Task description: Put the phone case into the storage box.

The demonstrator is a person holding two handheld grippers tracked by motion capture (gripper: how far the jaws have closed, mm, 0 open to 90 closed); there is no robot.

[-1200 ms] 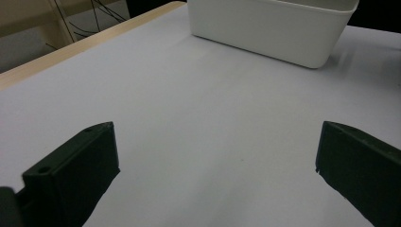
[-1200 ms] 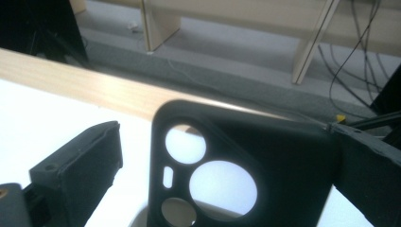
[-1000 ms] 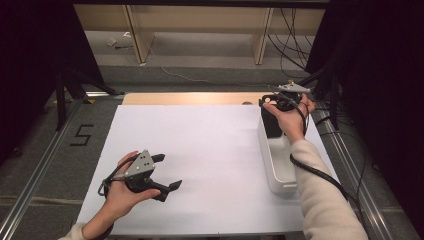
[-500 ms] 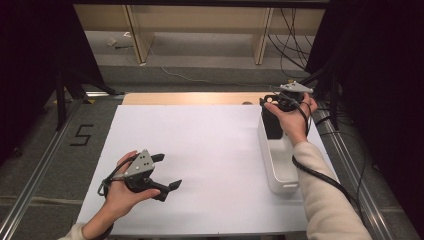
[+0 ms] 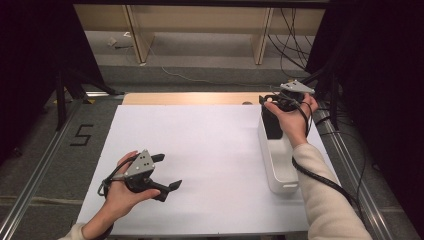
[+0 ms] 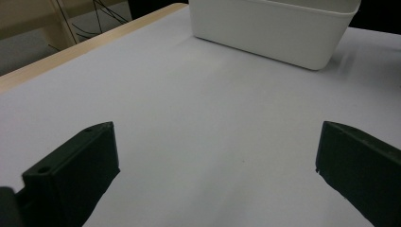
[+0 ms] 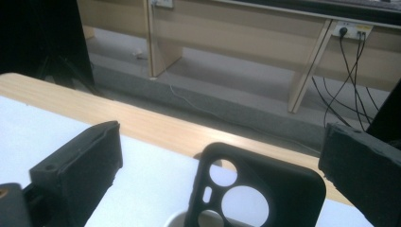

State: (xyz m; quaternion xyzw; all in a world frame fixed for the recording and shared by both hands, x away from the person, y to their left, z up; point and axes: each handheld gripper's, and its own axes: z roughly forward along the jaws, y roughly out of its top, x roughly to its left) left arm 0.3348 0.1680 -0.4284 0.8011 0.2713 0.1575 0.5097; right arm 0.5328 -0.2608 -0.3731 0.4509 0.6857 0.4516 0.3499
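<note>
Two grippers show in the high view. The left gripper (image 5: 167, 172) sits low over the white sheet (image 5: 200, 155) near the front of the table, held in the person's left hand (image 5: 122, 192). The right gripper (image 5: 272, 100) is held up at the far end of the white bin (image 5: 282, 170), in the right hand (image 5: 295, 120).

From above, the white bin is long and thin and lies along the right side of the sheet. A black phone case (image 5: 272, 125) stands up in its far end. The rest of the bin looks bare, though the arm hides a bit of it.

The right gripper view shows what the high view cannot. Up close, the black phone case (image 7: 257, 194) has round holes cut in it for a camera. It stands between the two black jaws. The jaws are wide apart and do not touch it. Just the top of the bin's rim (image 7: 177, 218) peeks in under the case. Behind it are the wooden edge of the table (image 7: 156, 127) and some cables (image 7: 347, 71) by the wall.

The left gripper view looks across the sheet at the white bin (image 6: 274, 28) from the side. Its inside is hidden from here. The left jaws are wide apart too, with nothing between them but the white sheet.
</note>
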